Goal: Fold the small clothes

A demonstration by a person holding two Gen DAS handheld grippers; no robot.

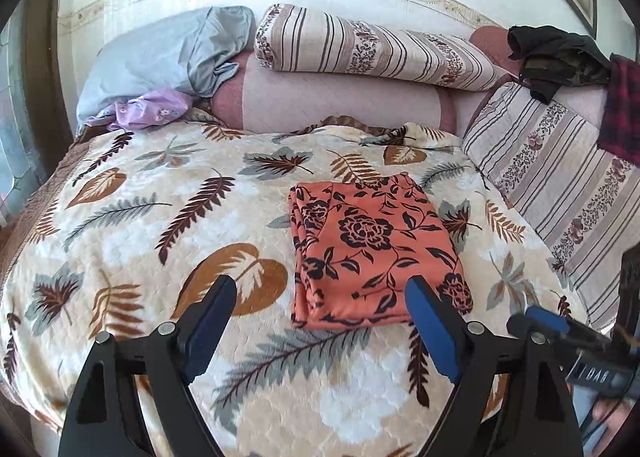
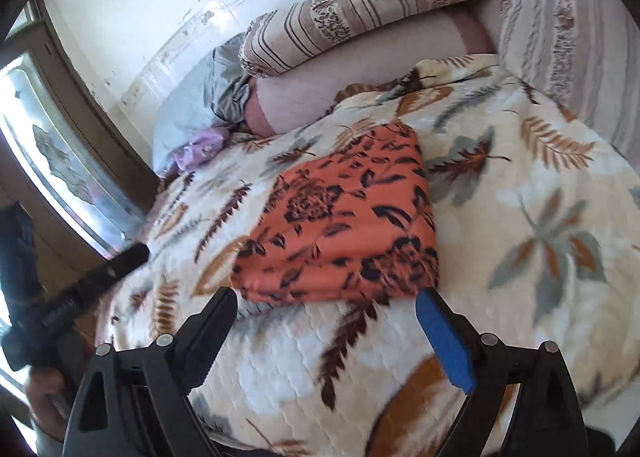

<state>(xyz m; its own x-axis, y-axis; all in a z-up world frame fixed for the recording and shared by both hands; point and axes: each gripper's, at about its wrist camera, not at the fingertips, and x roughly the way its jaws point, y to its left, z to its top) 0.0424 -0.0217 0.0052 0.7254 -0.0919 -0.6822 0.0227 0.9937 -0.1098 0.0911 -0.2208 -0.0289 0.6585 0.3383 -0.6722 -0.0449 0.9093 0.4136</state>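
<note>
**Both grippers spread wide over one folded orange garment**

In the left wrist view, the left gripper (image 1: pixel 320 297) is seen at the lower centre of the frame with its jaws spread wide and nothing between them. The left-hand finger hangs over the leaf-print blanket (image 1: pixel 140 217); the blue-padded right-hand finger (image 1: pixel 430 321) overlaps the lower right corner of the orange floral garment (image 1: pixel 372 245), though contact cannot be confirmed. One such garment is counted, folded into a rectangle and laid flat on the blanket slightly right of centre. At the lower right edge part of the right gripper (image 1: pixel 560 333) is shown, held apart from the garment.

From left to right along the upper frame are counted one grey-blue pillow (image 1: pixel 160 57), one lilac cloth (image 1: pixel 148 109) below it, two striped cushions (image 1: pixel 372 49) (image 1: pixel 560 161) and, at the upper right, one dark garment (image 1: pixel 560 57) beside a red plaid cloth (image 1: pixel 624 117).

In the right wrist view, which is blurred, the right gripper (image 2: pixel 328 309) is likewise shown fully parted and empty at the lower centre. Its fingertips lie just beside the near edge of the orange floral garment (image 2: pixel 344 217), which occupies the centre of the frame. Part of the left gripper (image 2: pixel 92 277) is seen at the left edge, over the edge of the leaf-print blanket (image 2: pixel 540 217).
</note>
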